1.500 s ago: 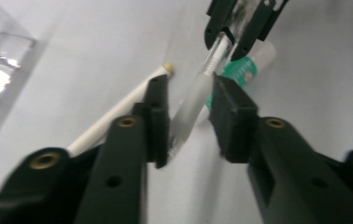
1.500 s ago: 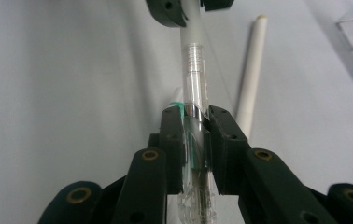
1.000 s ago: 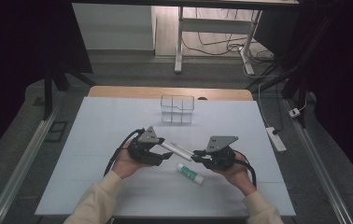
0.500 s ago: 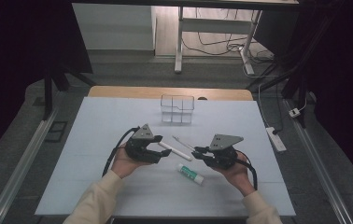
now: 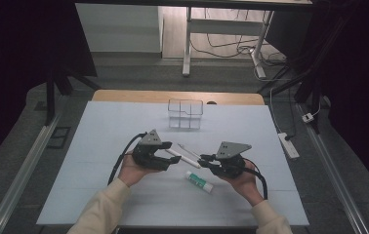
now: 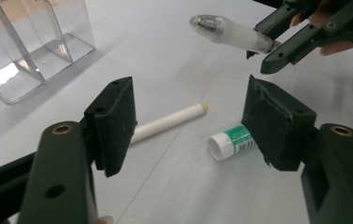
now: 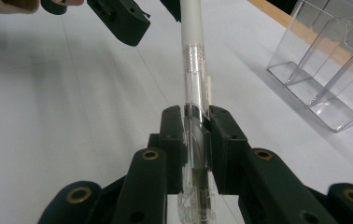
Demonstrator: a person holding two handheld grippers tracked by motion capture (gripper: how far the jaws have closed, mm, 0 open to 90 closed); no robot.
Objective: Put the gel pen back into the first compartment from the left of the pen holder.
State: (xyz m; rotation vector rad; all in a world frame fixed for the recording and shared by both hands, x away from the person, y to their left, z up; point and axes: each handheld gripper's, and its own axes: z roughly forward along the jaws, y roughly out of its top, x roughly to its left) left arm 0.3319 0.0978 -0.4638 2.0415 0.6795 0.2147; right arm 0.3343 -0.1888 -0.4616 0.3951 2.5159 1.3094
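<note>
My right gripper [image 5: 204,160] [image 7: 197,119] is shut on the clear barrel of a pen [image 7: 194,93], which it holds above the table. The pen's frosted white cap [image 6: 230,32] points toward my left gripper [image 5: 169,157] [image 6: 193,116]. That gripper is open, with nothing between its pads [image 6: 114,123], and the cap's tip hangs just beyond them. On the white table below lie a thin white stick [image 6: 170,122] [image 5: 188,148] and a green-and-white glue stick [image 6: 233,140] [image 5: 199,181].
A clear plastic organizer [image 5: 186,113] [image 6: 30,42] [image 7: 333,60] with compartments stands at the table's far middle. The wooden table edge [image 5: 124,95] runs behind it. A power strip [image 5: 288,145] lies off the right side.
</note>
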